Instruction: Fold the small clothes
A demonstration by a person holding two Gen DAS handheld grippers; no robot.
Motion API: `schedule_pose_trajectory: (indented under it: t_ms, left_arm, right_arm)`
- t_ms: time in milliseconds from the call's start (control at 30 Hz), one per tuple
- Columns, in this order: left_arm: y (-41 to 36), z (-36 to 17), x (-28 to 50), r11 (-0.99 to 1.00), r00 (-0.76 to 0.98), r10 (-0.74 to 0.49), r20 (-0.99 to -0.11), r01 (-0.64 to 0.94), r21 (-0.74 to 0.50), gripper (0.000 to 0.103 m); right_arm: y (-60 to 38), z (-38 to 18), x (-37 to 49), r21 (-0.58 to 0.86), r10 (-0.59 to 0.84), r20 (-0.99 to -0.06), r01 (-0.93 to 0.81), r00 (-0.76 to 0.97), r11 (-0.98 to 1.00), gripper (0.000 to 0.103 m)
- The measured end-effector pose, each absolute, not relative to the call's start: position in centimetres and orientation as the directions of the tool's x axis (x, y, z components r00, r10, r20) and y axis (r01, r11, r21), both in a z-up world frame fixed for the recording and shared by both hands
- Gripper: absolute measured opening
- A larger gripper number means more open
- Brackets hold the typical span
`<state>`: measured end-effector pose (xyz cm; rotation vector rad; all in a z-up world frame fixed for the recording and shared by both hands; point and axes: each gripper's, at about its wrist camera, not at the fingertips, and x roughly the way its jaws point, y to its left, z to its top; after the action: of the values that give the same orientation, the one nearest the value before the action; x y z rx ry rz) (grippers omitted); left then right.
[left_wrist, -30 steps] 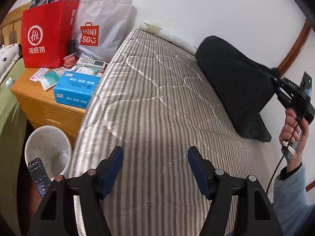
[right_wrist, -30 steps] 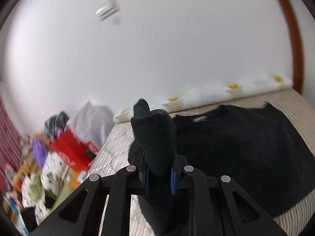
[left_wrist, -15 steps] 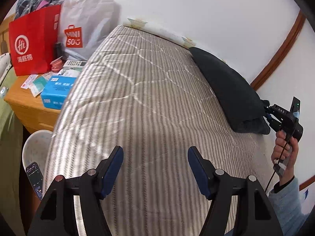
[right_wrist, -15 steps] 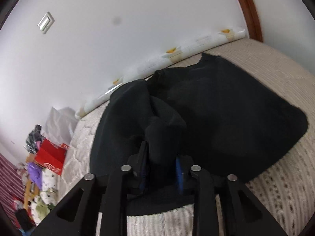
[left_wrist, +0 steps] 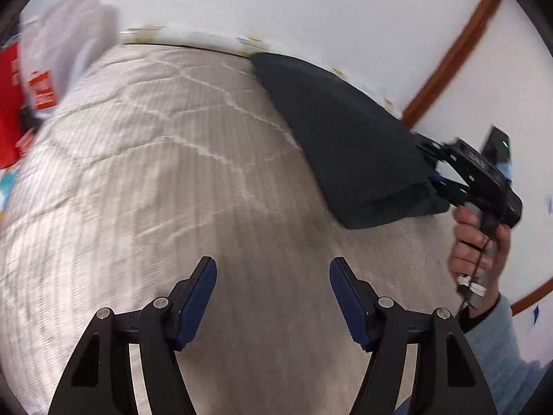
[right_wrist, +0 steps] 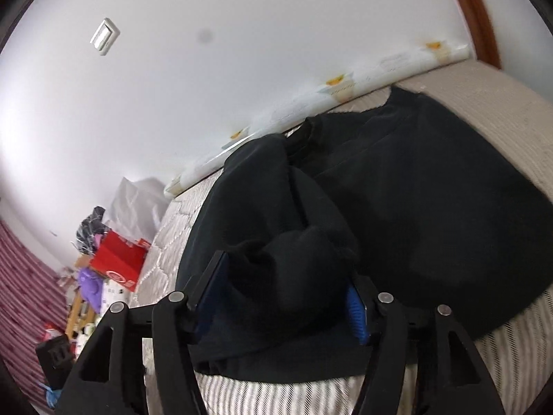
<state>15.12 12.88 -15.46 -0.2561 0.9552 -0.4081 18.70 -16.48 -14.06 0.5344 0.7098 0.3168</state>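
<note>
A black garment [left_wrist: 345, 138] lies spread on the striped mattress [left_wrist: 155, 173] by the wall. In the right wrist view one side of the black garment [right_wrist: 432, 207] is folded over into a loose bunch [right_wrist: 283, 228]. My right gripper [right_wrist: 287, 269] has its jaws opening, and the bunch sits slack between the blue pads [right_wrist: 356, 307]. From the left wrist view the right gripper [left_wrist: 432, 160] sits at the garment's near right corner, held by a person's hand [left_wrist: 477, 242]. My left gripper [left_wrist: 272, 266] stands open over bare mattress, short of the garment.
A white shopping bag [left_wrist: 58, 52] and a red bag [left_wrist: 7, 103] stand past the mattress's left end. A rolled floral sheet [right_wrist: 380, 69] runs along the wall. Wooden trim [left_wrist: 446, 58] marks the right corner. Clutter and a red bag [right_wrist: 117, 263] show at far left.
The right gripper came down with the lifted cloth, laid it over the garment and spread its jaws. The left gripper slid right across the mattress toward the garment, still open.
</note>
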Motion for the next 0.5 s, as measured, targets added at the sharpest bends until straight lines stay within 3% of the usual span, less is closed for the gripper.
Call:
schedule_pose_trajectory:
  t_ms: [200, 233, 267, 367, 500]
  left_arm:
    - [8.9, -15.3, 17.5, 0.887, 0.507, -0.462, -0.728, 0.280, -0.368, 0.067]
    - [8.3, -15.3, 17.9, 0.881, 0.505, -0.472, -0.722, 0.290, -0.373, 0.067]
    - [7.8, -15.4, 18.2, 0.877, 0.499, -0.480, -0.721, 0.296, -0.378, 0.067]
    - [6.0, -16.1, 19.4, 0.869, 0.474, -0.494, -0.729, 0.300, -0.394, 0.067]
    - [3.0, -16.5, 20.3, 0.883, 0.473, -0.465, -0.748, 0.309, -0.354, 0.067]
  right_arm:
    - [-15.5, -14.8, 21.7, 0.569, 0.464, -0.537, -0.104, 0.704, 0.816, 0.061]
    - [-15.4, -14.8, 22.0, 0.568, 0.464, -0.536, -0.105, 0.706, 0.816, 0.056]
    - [-15.5, -14.8, 22.3, 0.566, 0.460, -0.529, -0.107, 0.713, 0.817, 0.043]
    - [-15.8, -14.1, 22.9, 0.540, 0.443, -0.517, -0.123, 0.733, 0.833, 0.018]
    - [-17.6, -11.9, 22.4, 0.520, 0.449, -0.448, -0.184, 0.773, 0.834, 0.014]
